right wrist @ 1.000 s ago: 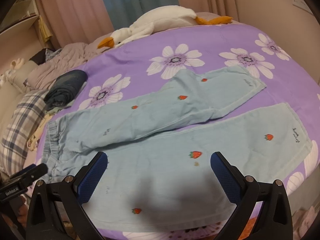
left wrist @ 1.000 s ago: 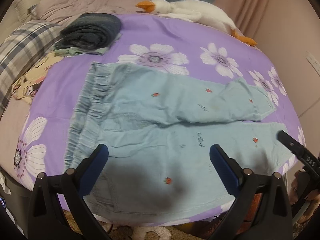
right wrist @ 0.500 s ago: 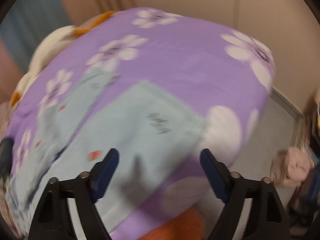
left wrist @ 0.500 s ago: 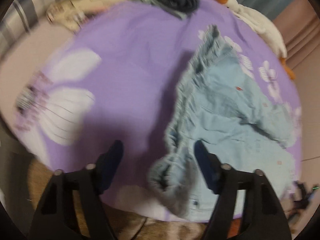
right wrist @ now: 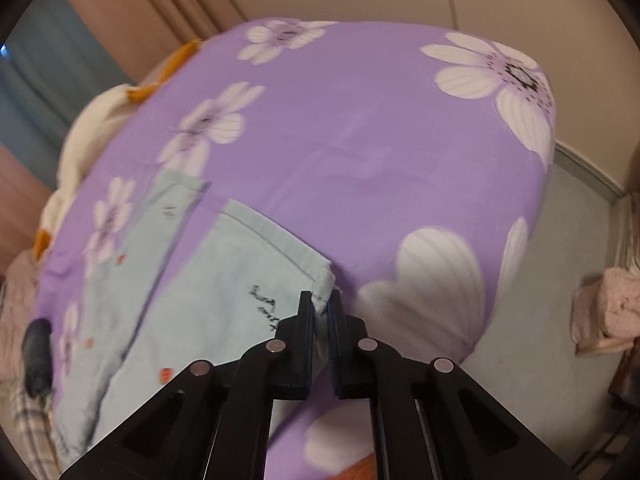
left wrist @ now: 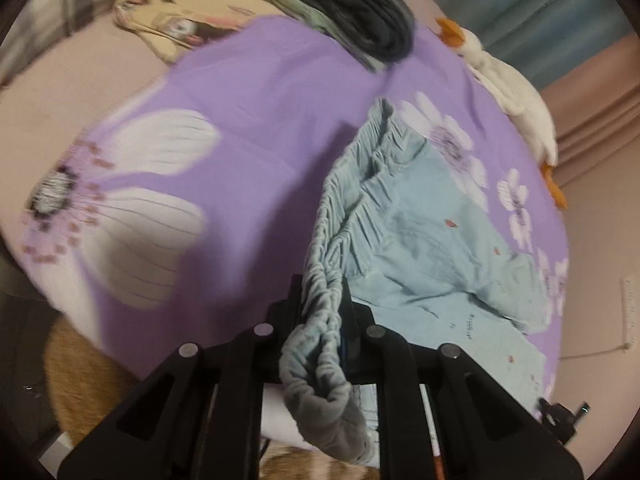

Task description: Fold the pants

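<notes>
Both tongs, wide apart before, now pinch the pants (left wrist: pixel 420 240).

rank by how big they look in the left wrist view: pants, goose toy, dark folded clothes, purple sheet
1. purple sheet
2. pants
3. and 4. goose toy and dark folded clothes: look about alike, both far from the camera and stretched near the fisheye edge, so no firm order.

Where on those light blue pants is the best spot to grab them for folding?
At the near corners of the pants: the gathered waistband for the left tool, the stitched leg hem for the right tool. Both come from the bed's near edge, where thick edges give a firm pinch.
</notes>
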Available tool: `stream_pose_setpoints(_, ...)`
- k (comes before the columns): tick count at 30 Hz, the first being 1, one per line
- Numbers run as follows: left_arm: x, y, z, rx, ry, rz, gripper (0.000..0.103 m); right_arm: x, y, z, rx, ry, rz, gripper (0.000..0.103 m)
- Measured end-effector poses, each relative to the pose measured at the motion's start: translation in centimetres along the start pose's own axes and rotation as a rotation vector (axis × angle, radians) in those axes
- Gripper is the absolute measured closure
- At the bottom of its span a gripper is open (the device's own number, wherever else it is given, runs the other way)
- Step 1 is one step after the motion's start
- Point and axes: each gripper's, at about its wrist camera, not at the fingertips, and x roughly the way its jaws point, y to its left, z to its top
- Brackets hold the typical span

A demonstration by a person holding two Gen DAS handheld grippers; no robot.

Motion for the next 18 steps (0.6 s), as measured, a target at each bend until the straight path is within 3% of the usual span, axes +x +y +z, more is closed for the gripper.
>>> stream_pose_setpoints(5,1.4,2.2,0.0,-0.052,0.066,0.019,0.088,1.2,0.3,-1.8,-0.043,0.04,-0.061,0.096)
stream_pose_setpoints(10,-0.6,0.7,0.5,0.025,0.014,0.051,0.088,-0.2,0.2,-2.0,-0.026,0.002,-0.055,0.096)
stream_pose_setpoints(18,2.4,2.1,-0.4,0.055,0.073,0.165,0.082,2.4,-0.2,-2.7,-0.041,0.07,-0.135,0.097)
